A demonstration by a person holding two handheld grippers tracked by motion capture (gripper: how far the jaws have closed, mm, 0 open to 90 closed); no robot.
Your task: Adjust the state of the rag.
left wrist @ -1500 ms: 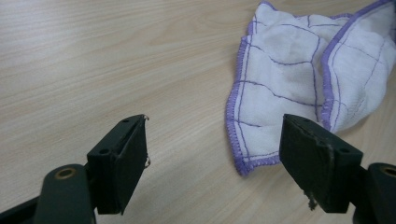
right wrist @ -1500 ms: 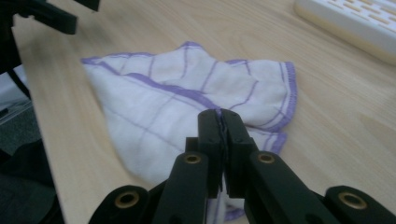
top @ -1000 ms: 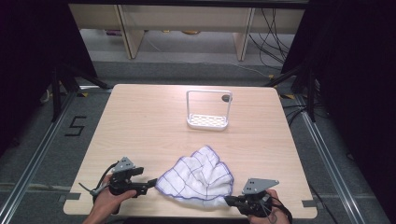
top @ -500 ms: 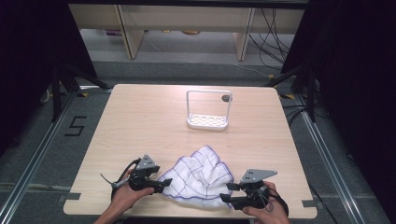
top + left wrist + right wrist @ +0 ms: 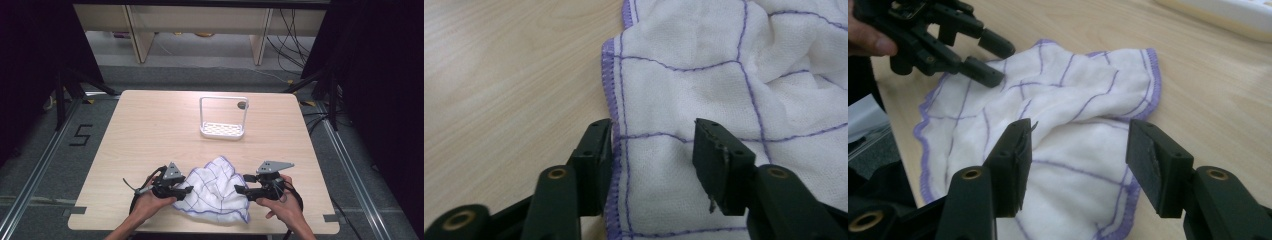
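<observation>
2 open grippers, left gripper (image 5: pixel 654 155), right gripper (image 5: pixel 1078 165), straddling cloth (image 5: pixel 215 187) edges

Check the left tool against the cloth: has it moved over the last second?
Yes. In the high view the left tool has moved rightward along the table, and its open jaws now straddle the cloth's left edge.

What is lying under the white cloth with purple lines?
The cloth lies crumpled directly on the wooden table. Bare wood shows all around its edges. Whether anything small is hidden beneath its folds cannot be seen, because the fabric covers that area.

Rumpled white cloth (image 5: pixel 215 187) (purple grid)
</observation>
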